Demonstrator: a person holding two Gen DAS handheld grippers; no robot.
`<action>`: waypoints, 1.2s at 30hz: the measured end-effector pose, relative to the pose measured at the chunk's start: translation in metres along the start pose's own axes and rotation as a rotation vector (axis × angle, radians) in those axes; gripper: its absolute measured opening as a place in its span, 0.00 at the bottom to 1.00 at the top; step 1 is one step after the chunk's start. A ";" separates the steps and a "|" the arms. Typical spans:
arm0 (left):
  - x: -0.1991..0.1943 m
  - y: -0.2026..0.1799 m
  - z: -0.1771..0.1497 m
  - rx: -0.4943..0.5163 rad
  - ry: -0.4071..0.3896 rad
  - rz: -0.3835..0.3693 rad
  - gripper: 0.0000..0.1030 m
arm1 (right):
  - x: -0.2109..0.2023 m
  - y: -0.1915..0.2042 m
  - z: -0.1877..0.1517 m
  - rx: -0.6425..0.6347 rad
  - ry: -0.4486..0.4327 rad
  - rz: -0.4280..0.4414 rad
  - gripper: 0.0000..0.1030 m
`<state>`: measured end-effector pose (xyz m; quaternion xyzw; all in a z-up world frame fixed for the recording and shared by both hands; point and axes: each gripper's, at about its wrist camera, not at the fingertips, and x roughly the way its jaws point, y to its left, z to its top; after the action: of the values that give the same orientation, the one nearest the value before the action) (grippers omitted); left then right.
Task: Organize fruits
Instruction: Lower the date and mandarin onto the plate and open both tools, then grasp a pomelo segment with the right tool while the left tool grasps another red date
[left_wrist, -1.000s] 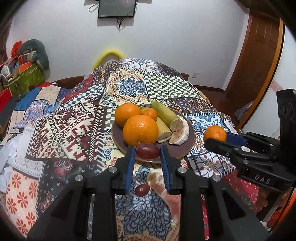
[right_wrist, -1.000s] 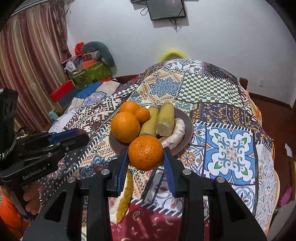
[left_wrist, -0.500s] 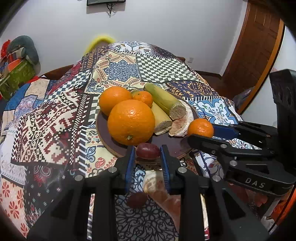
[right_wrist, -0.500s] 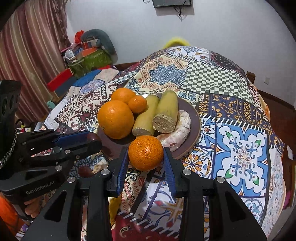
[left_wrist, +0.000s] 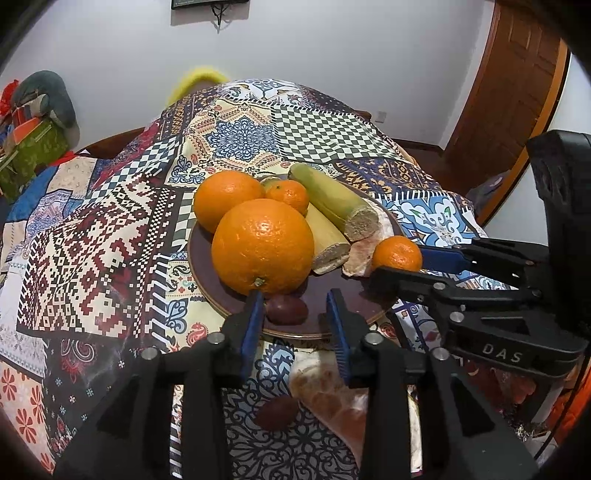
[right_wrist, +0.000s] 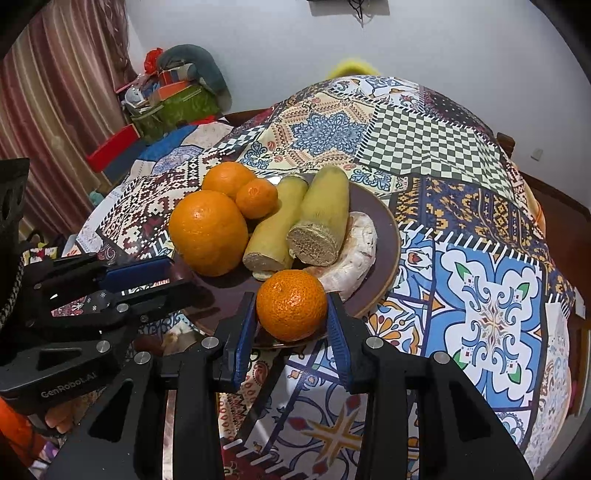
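Note:
A brown plate (left_wrist: 207, 280) on the patchwork cloth holds two big oranges (left_wrist: 262, 245), a small mandarin (left_wrist: 288, 195), two cut banana pieces (left_wrist: 332, 203) and a peeled citrus segment (left_wrist: 360, 251). My left gripper (left_wrist: 294, 295) hangs over the plate's near rim and its jaws are opening. A dark red date (left_wrist: 286, 309) lies on the plate between them, clear of the right pad. My right gripper (right_wrist: 291, 299) is shut on another mandarin (right_wrist: 291, 304), held just above the plate's (right_wrist: 388, 229) near edge. In the left wrist view that gripper (left_wrist: 400, 264) reaches in from the right.
A second red date (left_wrist: 277, 411) and a peeled citrus piece (left_wrist: 332, 395) lie on the cloth under my left gripper. Boxes and bags (right_wrist: 166, 99) are piled by the curtain at the left. A wooden door (left_wrist: 517, 92) stands at the right.
Both grippers sank toward the plate and came closer to it. The left jaws have parted and the date now rests on the plate. The right still grips its mandarin.

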<state>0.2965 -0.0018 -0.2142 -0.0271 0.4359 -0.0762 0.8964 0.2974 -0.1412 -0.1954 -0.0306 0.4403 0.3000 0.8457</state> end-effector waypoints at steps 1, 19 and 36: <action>0.000 0.000 0.000 -0.001 0.001 0.000 0.35 | 0.000 0.000 0.000 -0.001 0.002 0.000 0.34; -0.048 0.002 -0.007 -0.024 -0.056 0.017 0.36 | -0.033 0.010 0.002 -0.017 -0.050 -0.029 0.37; -0.108 0.020 -0.047 -0.065 -0.100 0.099 0.42 | -0.054 0.055 -0.028 -0.041 -0.022 0.005 0.38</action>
<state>0.1959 0.0364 -0.1621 -0.0382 0.3935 -0.0161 0.9184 0.2246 -0.1311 -0.1595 -0.0434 0.4246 0.3115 0.8490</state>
